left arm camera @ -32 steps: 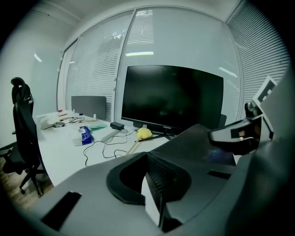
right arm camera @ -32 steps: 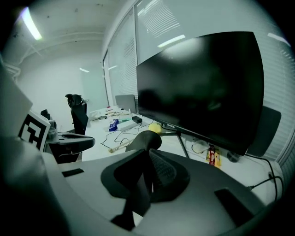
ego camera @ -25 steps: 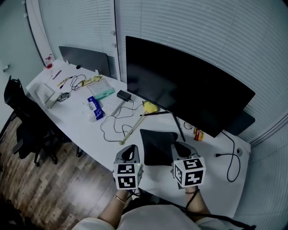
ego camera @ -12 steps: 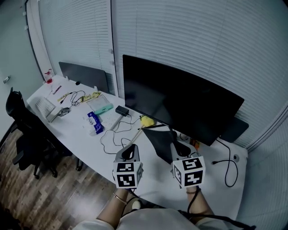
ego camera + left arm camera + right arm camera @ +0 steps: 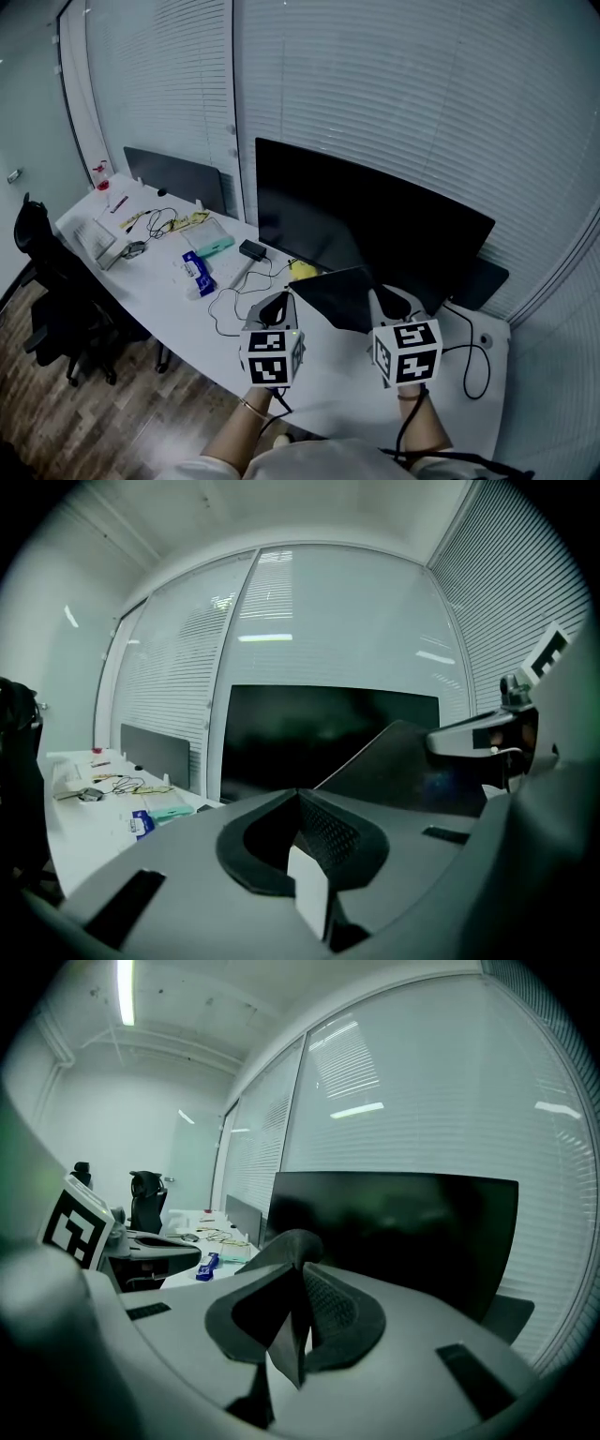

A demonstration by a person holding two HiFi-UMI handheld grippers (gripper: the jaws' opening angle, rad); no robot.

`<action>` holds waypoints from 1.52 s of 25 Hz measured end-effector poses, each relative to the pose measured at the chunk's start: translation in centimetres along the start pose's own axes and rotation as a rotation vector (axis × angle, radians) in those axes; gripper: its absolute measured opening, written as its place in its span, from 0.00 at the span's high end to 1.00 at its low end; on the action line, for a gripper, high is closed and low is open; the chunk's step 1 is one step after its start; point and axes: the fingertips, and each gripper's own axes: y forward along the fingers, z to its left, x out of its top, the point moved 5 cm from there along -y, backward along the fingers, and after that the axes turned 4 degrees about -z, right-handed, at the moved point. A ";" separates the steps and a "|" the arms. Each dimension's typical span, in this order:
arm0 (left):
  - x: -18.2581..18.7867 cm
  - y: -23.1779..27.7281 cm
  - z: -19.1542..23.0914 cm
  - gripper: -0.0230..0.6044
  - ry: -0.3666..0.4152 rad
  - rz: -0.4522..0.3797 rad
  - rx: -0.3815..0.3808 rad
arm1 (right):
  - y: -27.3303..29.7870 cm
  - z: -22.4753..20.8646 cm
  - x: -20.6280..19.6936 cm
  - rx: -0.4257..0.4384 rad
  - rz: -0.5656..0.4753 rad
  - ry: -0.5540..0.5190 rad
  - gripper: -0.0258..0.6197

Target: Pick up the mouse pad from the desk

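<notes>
right tongs (image 5: 388, 302) level, mouse pad (image 5: 337, 296) aloft

right gripper (image 5: 299, 1288): clamped on mouse pad (image 5: 287, 1244) edge | monitor (image 5: 412, 1232): behind | office chair (image 5: 147, 1200): far left

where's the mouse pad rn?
Head view, centre-right: the mouse pad is in the air above the desk, pinched at its right edge by the right gripper, just in front of the monitor and right of the left gripper.
</notes>
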 end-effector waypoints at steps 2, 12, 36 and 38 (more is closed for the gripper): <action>0.2 0.0 -0.1 0.94 0.001 -0.005 -0.003 | -0.1 -0.1 0.2 -0.007 -0.002 -0.002 0.88; -0.1 0.2 -0.8 0.94 0.011 0.006 -0.016 | -0.3 -0.3 0.3 -0.020 -0.006 0.021 0.88; -1.4 1.1 -0.8 0.94 -0.004 0.026 -0.032 | 0.3 -0.3 0.0 -0.045 -0.014 0.037 0.88; -1.4 1.2 -0.7 0.94 -0.005 0.027 -0.031 | 0.4 -0.4 0.0 -0.046 -0.012 0.038 0.88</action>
